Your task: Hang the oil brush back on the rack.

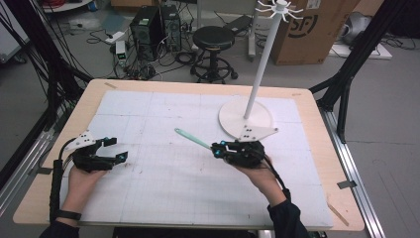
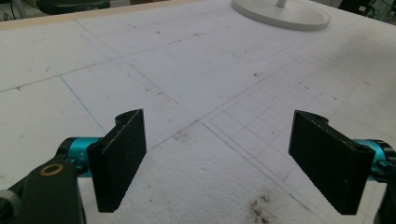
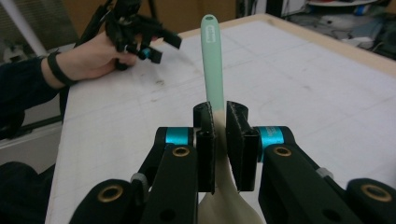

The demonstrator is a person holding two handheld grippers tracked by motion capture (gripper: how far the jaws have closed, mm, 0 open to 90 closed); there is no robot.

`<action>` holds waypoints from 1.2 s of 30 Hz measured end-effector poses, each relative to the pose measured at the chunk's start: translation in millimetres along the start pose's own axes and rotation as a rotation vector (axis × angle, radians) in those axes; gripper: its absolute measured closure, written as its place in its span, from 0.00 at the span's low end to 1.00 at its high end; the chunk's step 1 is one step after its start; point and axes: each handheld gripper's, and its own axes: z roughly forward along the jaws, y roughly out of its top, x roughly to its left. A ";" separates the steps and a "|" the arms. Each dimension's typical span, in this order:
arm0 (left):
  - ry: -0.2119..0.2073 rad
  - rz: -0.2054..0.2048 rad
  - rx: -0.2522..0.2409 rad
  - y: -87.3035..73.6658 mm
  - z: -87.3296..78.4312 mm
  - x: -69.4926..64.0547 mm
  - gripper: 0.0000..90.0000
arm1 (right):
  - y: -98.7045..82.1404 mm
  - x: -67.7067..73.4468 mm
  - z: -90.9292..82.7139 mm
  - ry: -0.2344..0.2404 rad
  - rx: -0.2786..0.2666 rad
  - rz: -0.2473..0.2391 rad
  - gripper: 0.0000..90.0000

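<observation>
— Spoon first: where is it?

— The mint-green spoon (image 3: 211, 56) is clamped in the right gripper (image 3: 219, 140). Its jaws are closed on the neck where the handle widens into a cream bowl, and the handle sticks straight out past them. From the high view the handle (image 1: 190, 138) points up and to the left over the worktop (image 1: 163, 188), near the middle of the white gridded mat, apparently clear of the surface.

— And the other hand?

— The left gripper (image 1: 116, 150) sits at the left side of the worktop, held in the person's left hand (image 1: 81, 178). Its jaws stand wide apart with nothing between them; only the scuffed white mat shows in the gap in the left gripper view.

— Anything else on the worktop?

— A white stand (image 1: 246, 119) with a round base and a tall pole, topped by hooks, at the far right. The right gripper is just in front of its base, well apart from the left one.

— Behind the worktop?

— A black stool (image 1: 213, 39) and a cardboard box (image 1: 309, 29) on the floor.
</observation>
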 end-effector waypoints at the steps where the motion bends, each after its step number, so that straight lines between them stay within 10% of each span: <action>1: 0.000 0.000 -0.001 0.0 0.0 0.1 0.22 | 1.9 -2.4 -6.7 -0.010 -0.010 -0.002 0.92; 16: 0.002 0.005 0.002 0.1 0.2 -0.2 0.22 | 22.9 -29.5 -91.5 -0.168 -0.107 0.016 0.92; 36: 0.005 0.007 0.004 0.2 0.5 -0.3 0.21 | 55.9 -44.6 -151.4 -0.265 -0.144 0.012 0.92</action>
